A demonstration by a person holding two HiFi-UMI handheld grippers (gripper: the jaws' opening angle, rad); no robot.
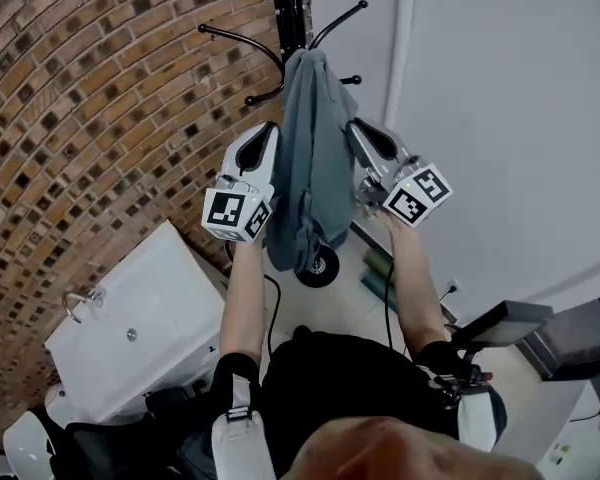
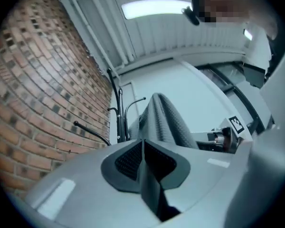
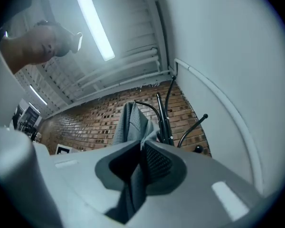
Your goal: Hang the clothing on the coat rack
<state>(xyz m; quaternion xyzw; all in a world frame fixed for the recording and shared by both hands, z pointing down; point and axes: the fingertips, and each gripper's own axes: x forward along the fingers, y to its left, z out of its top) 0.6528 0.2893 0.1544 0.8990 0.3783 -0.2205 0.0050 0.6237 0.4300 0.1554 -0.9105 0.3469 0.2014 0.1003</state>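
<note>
Brick wall curves down one side and a plain white wall closes the other, with the black coat rack standing in the corner between them. The grey clothing is draped over the rack's upper hooks and hangs down between the two pairs of jaws, its top just ahead of and above them.

The left gripper has its jaws pressed together on a fold of the cloth, which climbs straight ahead to the rack. The right gripper likewise pinches a fold between its pads, with the hooks just beyond.

Whether a hook truly catches the cloth, or the cloth merely lies over it, I cannot tell. If it only lies there, letting go would probably send it sliding to the floor. Freeing one side first could let the weight drag it off towards the other. Drawing back with either pair of jaws clamped would likely pull the cloth off or rock the rack.
</note>
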